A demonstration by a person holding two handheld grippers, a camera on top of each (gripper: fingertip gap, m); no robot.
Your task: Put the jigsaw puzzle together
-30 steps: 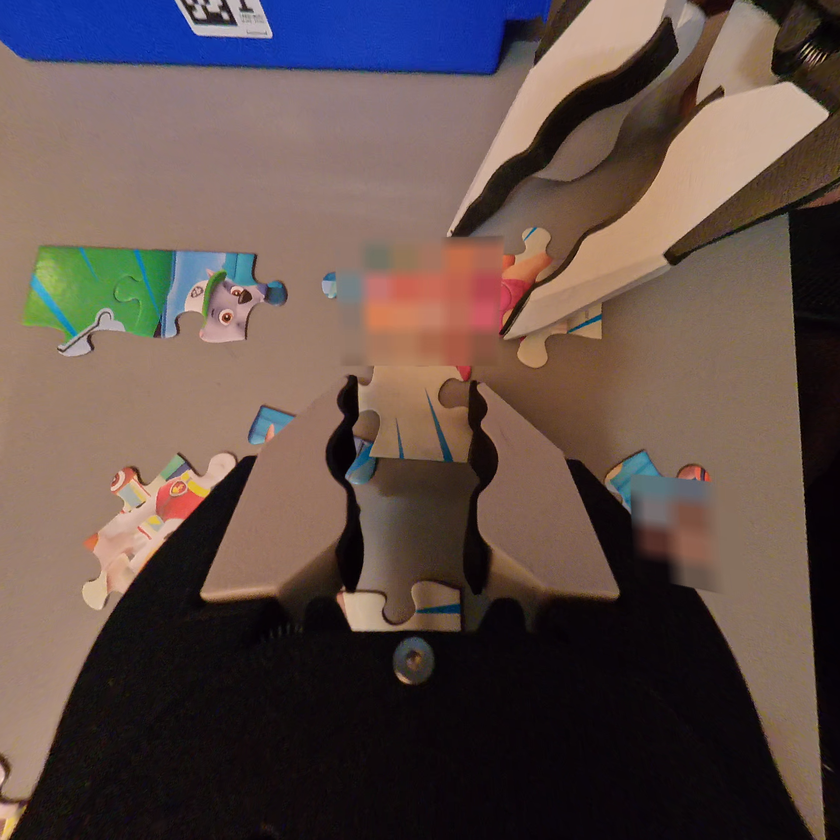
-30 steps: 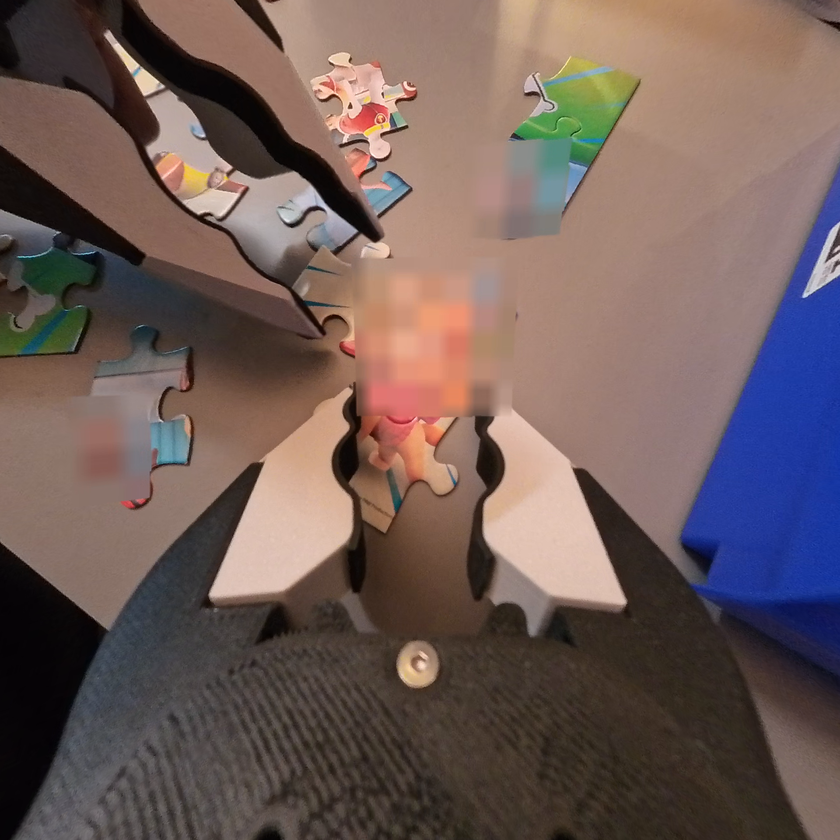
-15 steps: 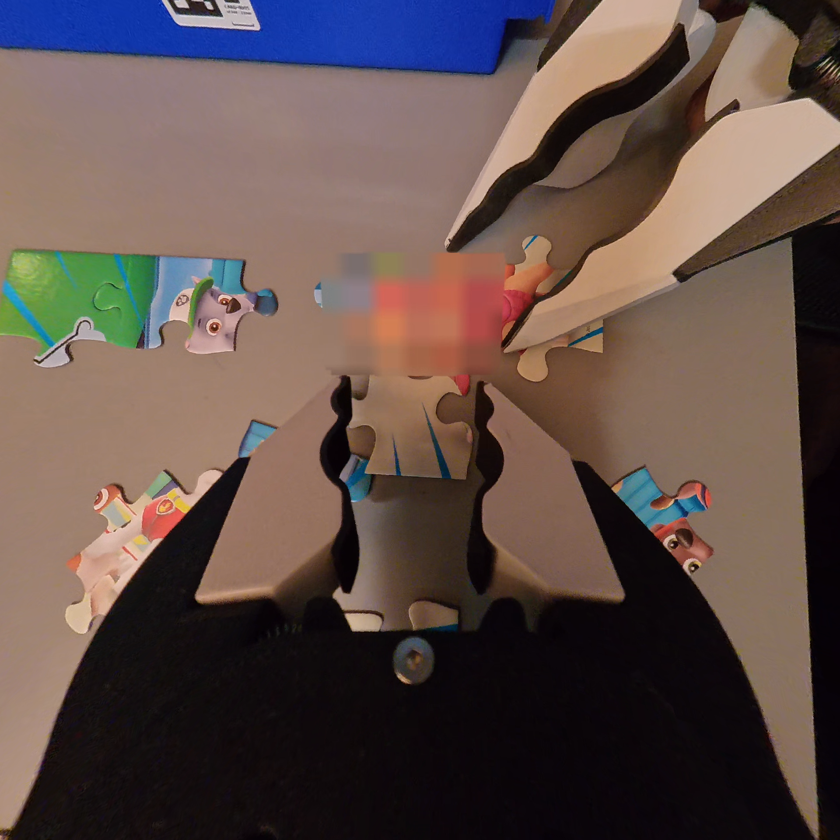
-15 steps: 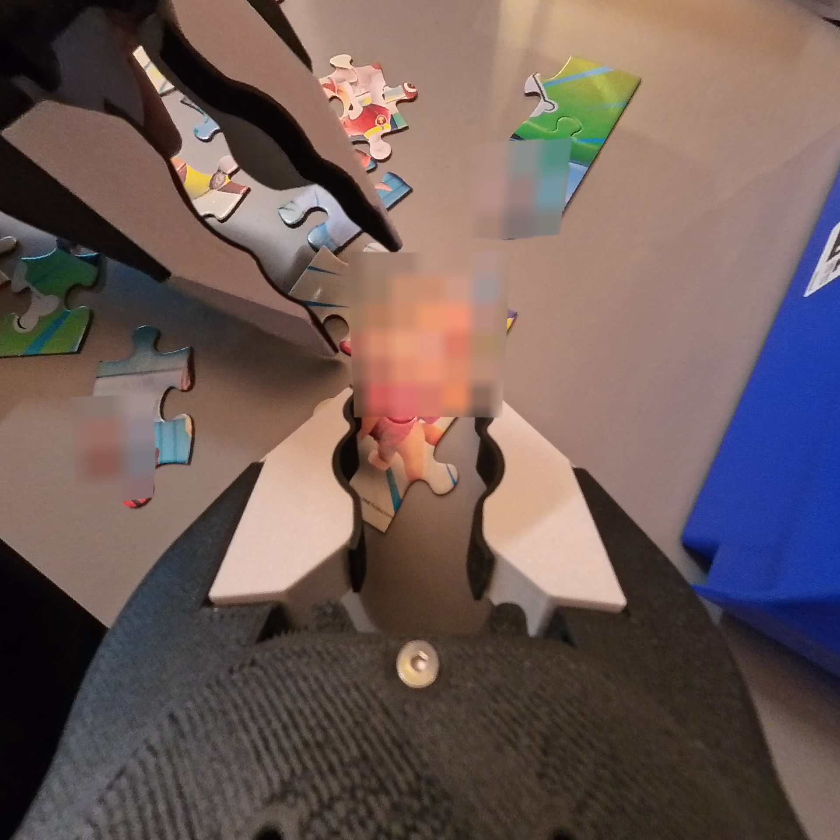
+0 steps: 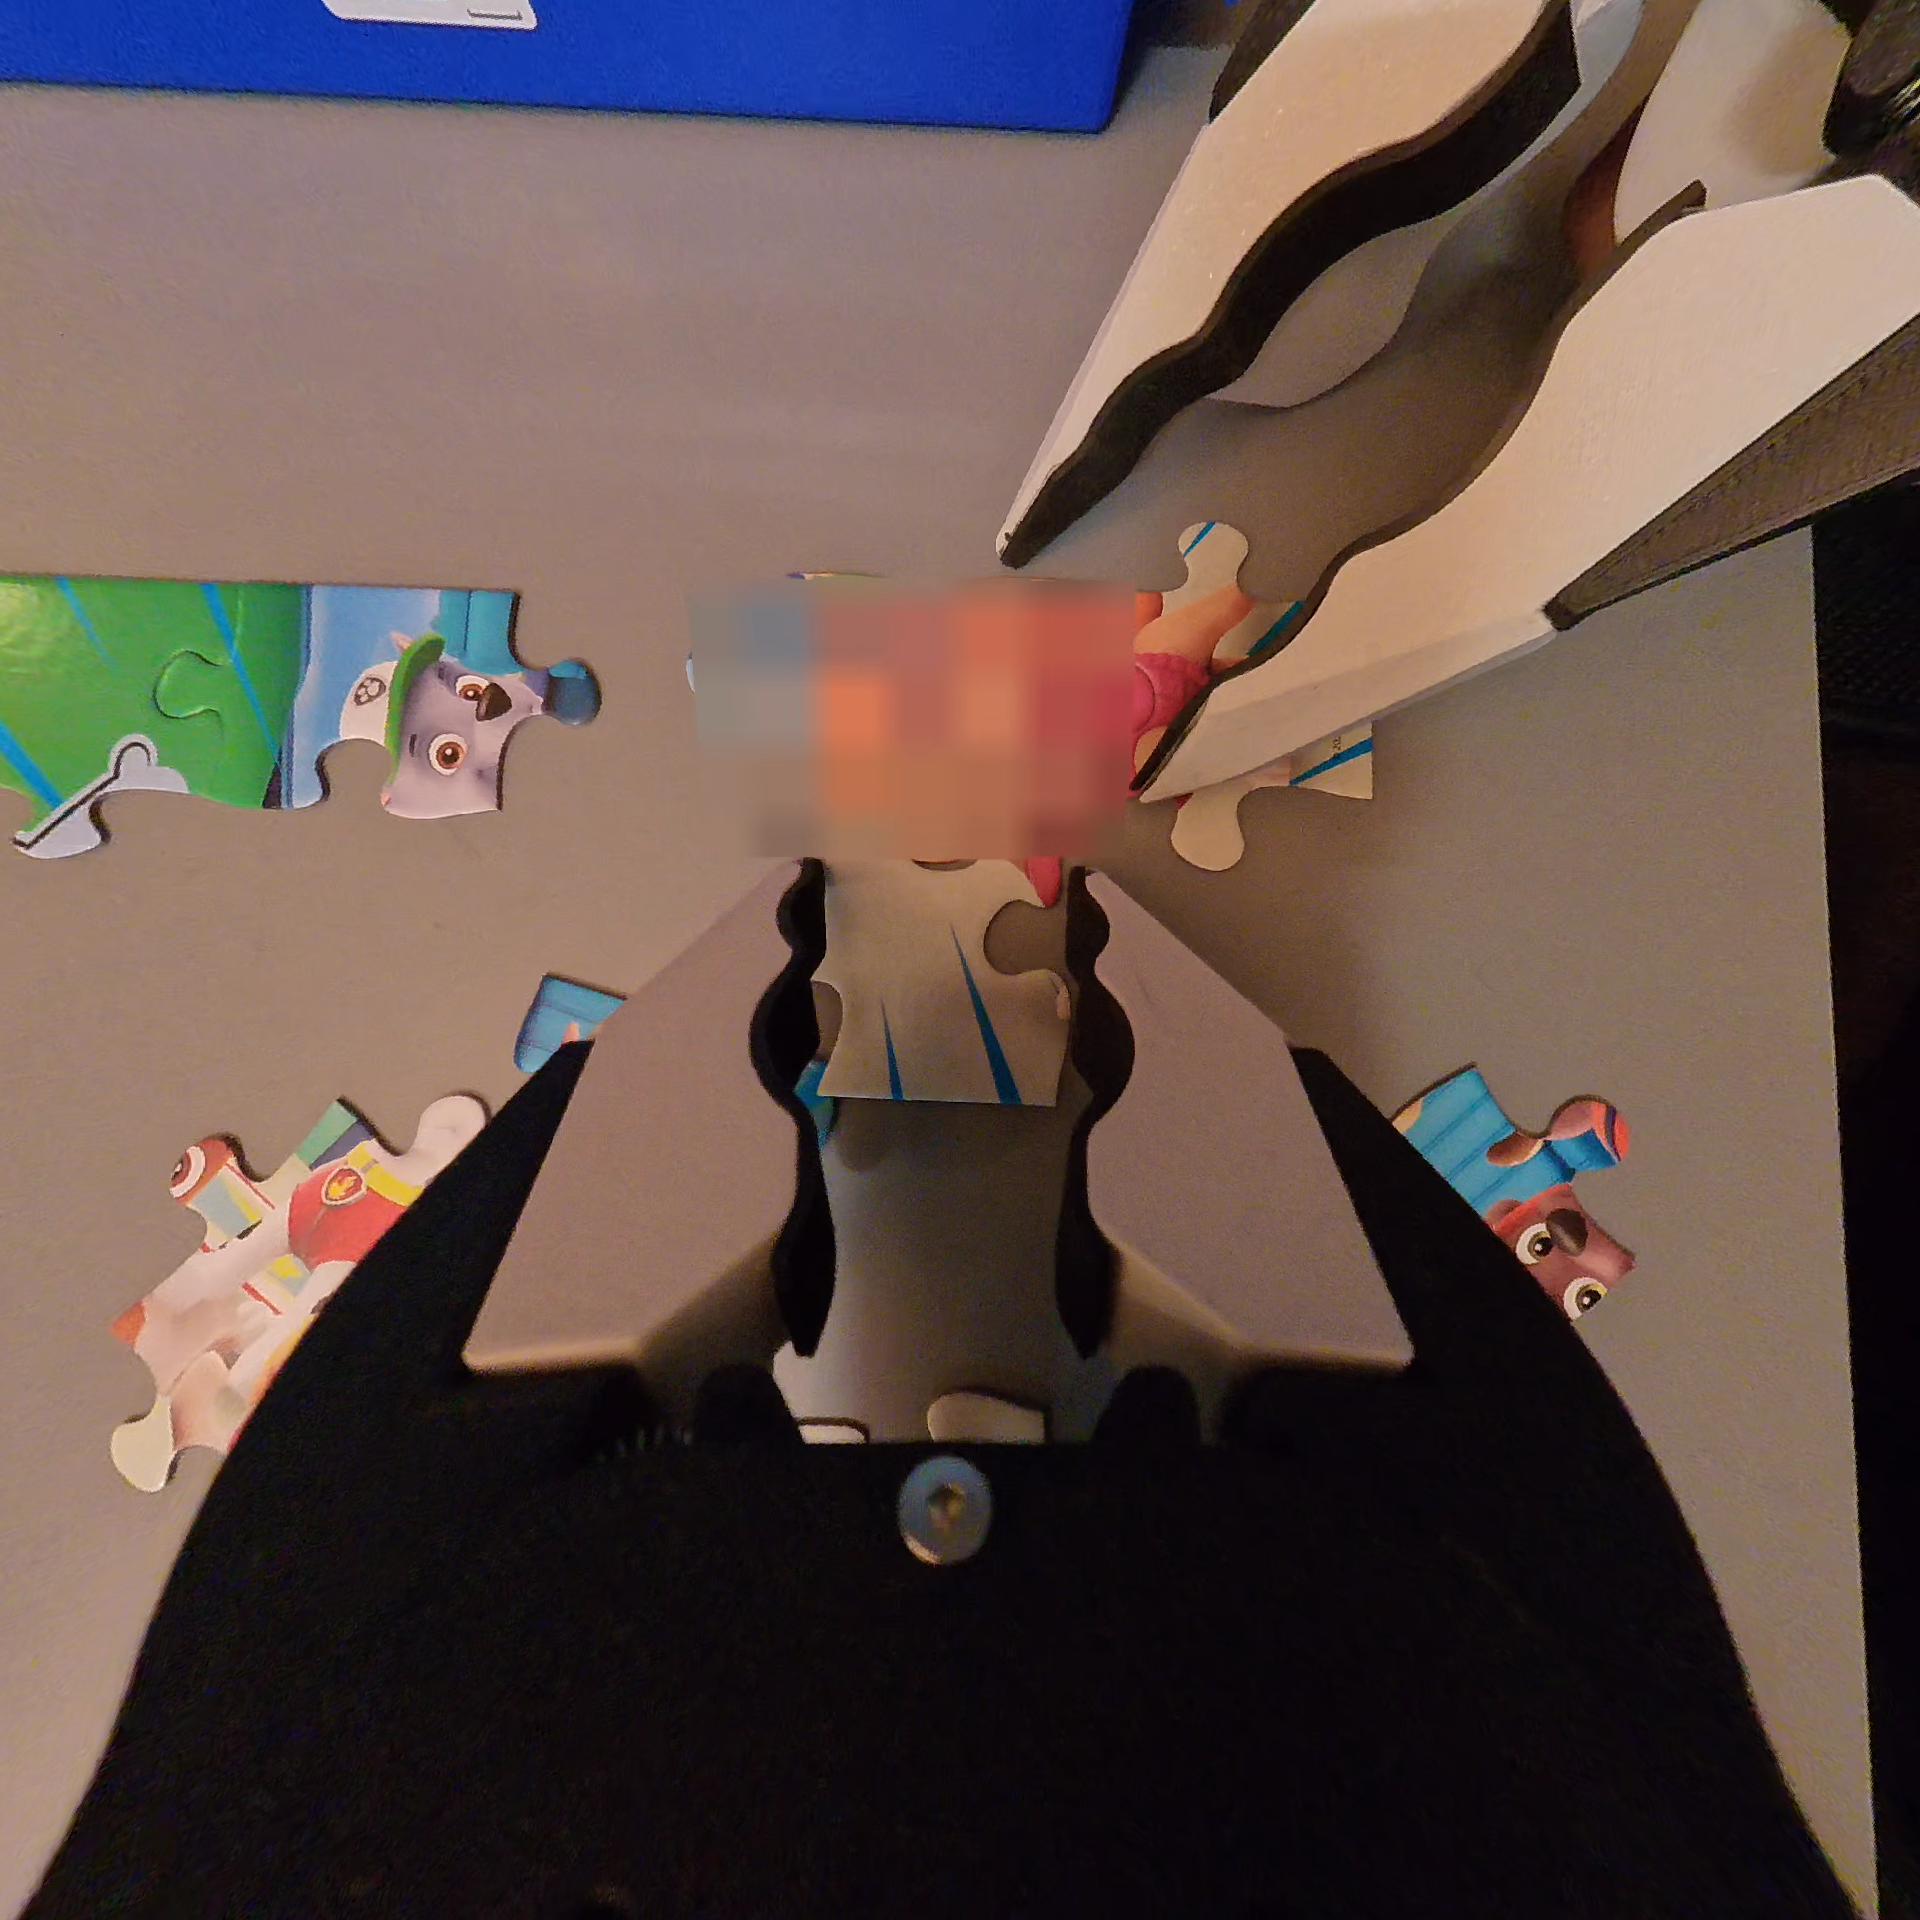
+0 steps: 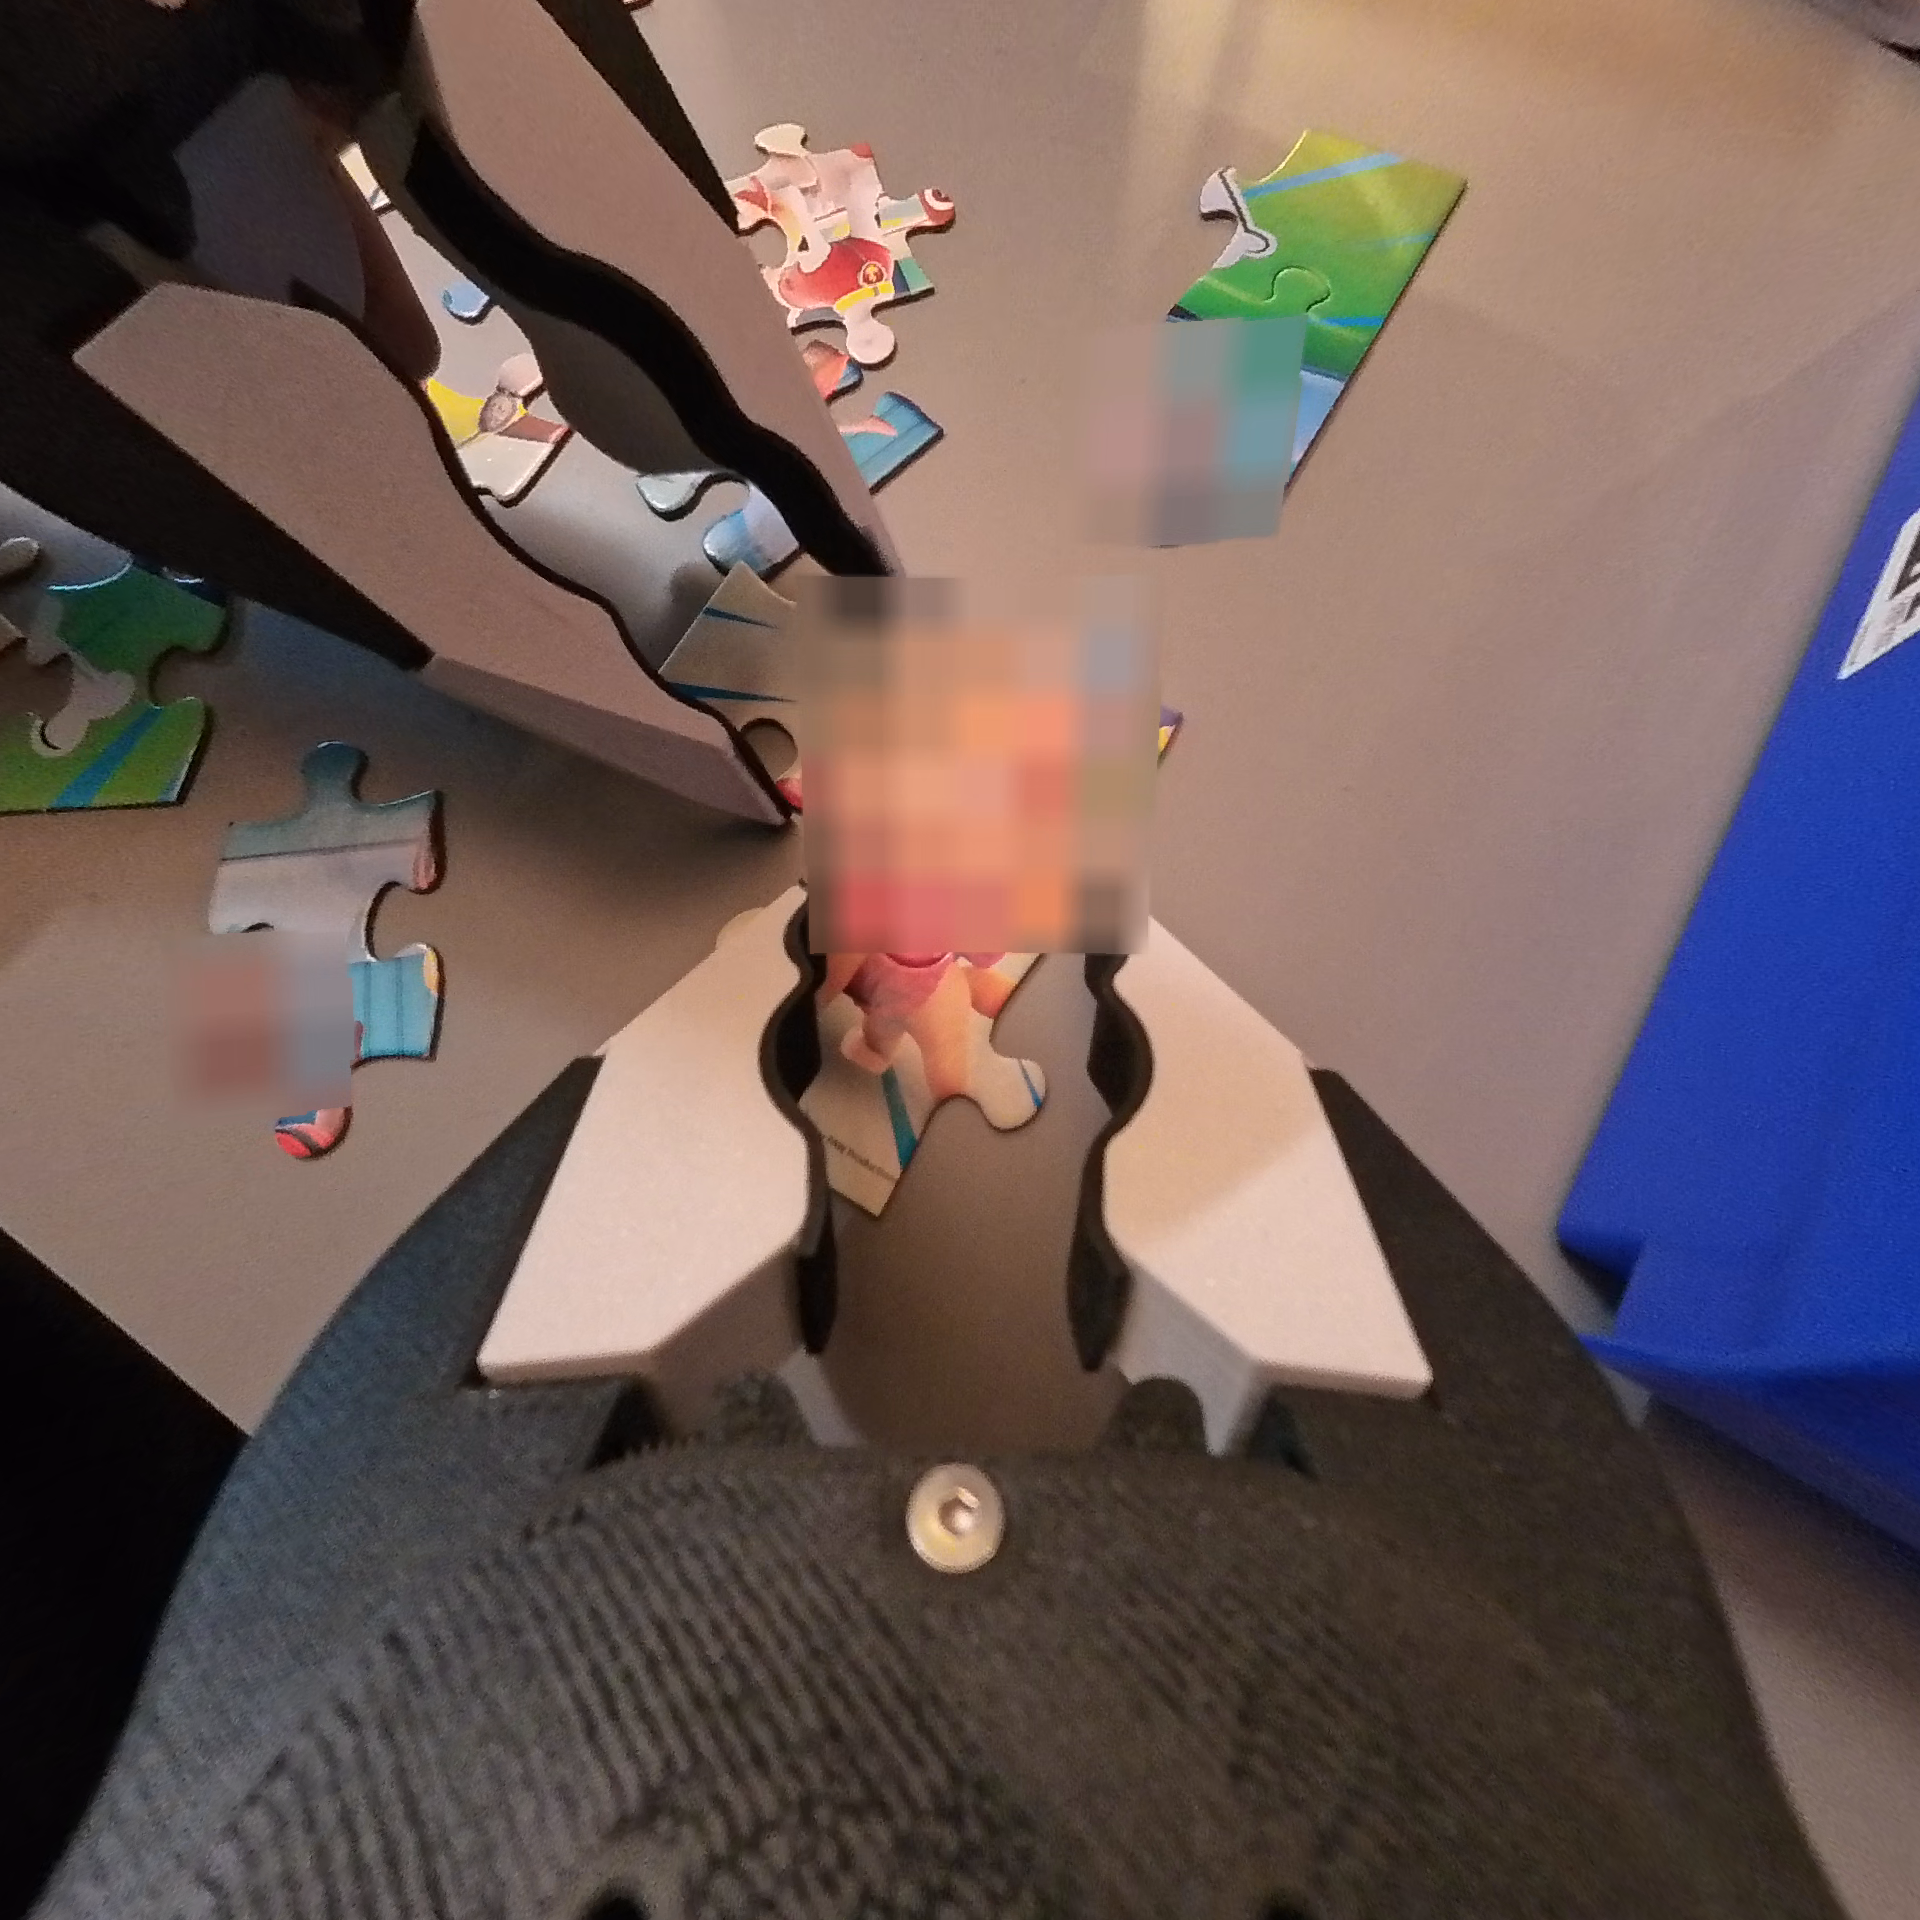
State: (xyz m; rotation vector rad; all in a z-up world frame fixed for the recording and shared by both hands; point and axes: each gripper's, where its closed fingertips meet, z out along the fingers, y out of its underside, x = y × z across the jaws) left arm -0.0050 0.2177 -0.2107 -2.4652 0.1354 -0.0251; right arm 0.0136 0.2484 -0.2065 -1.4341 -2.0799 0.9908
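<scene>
My left gripper (image 5: 940, 883) is shut on a grey-white puzzle piece with blue streaks (image 5: 935, 997); both pads touch its side edges. It holds the piece low over the grey table (image 5: 520, 364), against a joined group of pieces hidden by a blur patch. The right wrist view shows the same piece (image 6: 727, 644) between the left fingers. My right gripper (image 6: 945, 935) is open over a pink-pup piece (image 6: 914, 1029) lying flat. Its left finger lies over that piece, and table shows between the piece and its right pad. The left wrist view shows this gripper (image 5: 1075, 675) at upper right.
A blue bin (image 5: 561, 52) stands at the far edge, to my right in the right wrist view (image 6: 1766, 935). Loose pieces lie around: a green-and-blue joined pair (image 5: 260, 696), a red-pup cluster (image 5: 260, 1247) and a brown-pup piece (image 5: 1527, 1195). The table's edge (image 5: 1829, 1039) runs along the right.
My left jaws widened around the streaked piece, then closed onto its edges, and the left gripper shifted slightly right. The right gripper has stayed in place with its jaws unchanged.
</scene>
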